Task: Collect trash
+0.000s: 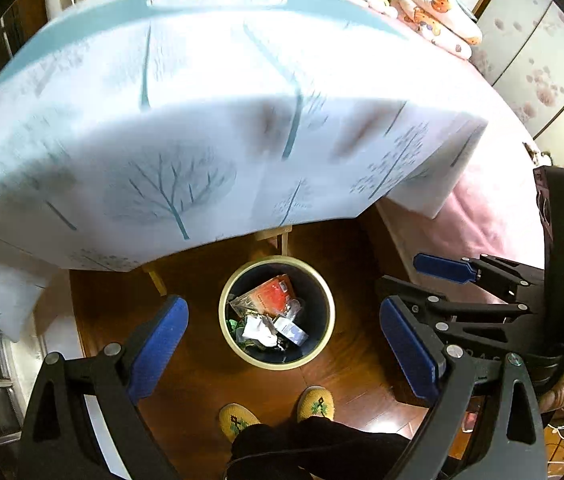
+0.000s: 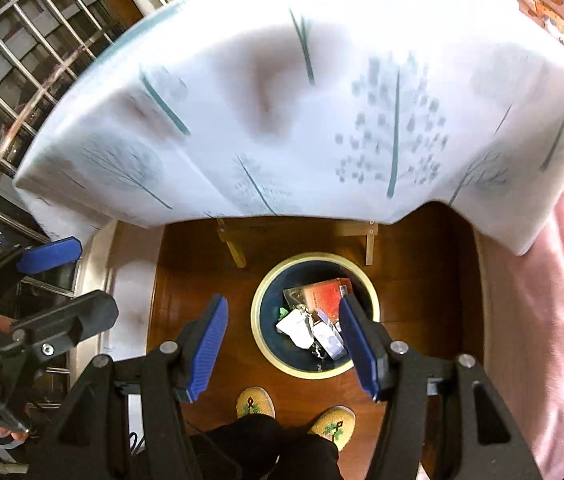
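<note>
Okay, left wrist view: left tongs (image 1: 282, 344) stood wide open, nothing between the pads, pointed steeply down over the trash bin (image 1: 277, 313). The bin sat on the wooden floor (image 1: 342, 376) just in front of the table (image 1: 202, 100), near the person's yellow slippers (image 1: 316, 403). The right tongs (image 1: 406, 292) showed at the right edge, also parted and empty.

The bin was dark inside with a pale rim. The contents read as a red packet (image 1: 272, 294), crumpled white paper (image 1: 258, 330) and a small box. No loose trash was visible on the tablecloth from here, though the cloth was blurred.

Right wrist view: right tongs (image 2: 282, 344) were about two-thirds open, holding nothing, with the bin (image 2: 315, 315) showing partly behind the right finger. The pink bedding (image 2: 542, 300) lay at the right.

My read is that this was a drop just finished, or a scan for the next piece. To do it well: keep both tongs open, clear the table edge, and check the tabletop and floor before committing to a grasp.
</note>
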Demonstrator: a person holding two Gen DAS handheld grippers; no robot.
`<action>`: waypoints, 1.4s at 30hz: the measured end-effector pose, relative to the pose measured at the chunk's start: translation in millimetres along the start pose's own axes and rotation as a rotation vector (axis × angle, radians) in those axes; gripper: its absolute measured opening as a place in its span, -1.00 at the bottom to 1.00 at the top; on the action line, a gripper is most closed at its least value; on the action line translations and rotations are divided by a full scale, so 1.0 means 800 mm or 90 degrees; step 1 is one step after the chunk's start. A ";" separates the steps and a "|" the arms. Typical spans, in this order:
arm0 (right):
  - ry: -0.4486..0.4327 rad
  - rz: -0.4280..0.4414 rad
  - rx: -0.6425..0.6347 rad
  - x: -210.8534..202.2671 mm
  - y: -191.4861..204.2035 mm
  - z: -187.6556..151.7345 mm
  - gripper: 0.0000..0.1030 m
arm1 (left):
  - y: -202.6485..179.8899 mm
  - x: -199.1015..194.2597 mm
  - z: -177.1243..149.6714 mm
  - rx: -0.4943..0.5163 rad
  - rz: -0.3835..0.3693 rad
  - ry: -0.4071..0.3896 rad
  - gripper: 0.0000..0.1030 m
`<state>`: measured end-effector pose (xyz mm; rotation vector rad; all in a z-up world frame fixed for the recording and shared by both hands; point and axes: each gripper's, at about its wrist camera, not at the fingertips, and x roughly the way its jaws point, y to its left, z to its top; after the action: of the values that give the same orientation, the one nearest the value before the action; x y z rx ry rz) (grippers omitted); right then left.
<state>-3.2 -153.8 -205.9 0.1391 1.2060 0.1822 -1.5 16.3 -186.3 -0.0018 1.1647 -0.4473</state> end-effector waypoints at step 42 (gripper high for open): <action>-0.178 -0.009 -0.051 -0.287 0.056 0.080 0.38 | -0.074 -0.255 0.085 -0.030 0.087 -0.168 0.86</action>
<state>-25.4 -159.9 35.4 0.0823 0.9204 0.1919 -26.2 16.4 35.2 -0.0205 0.9089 -0.2885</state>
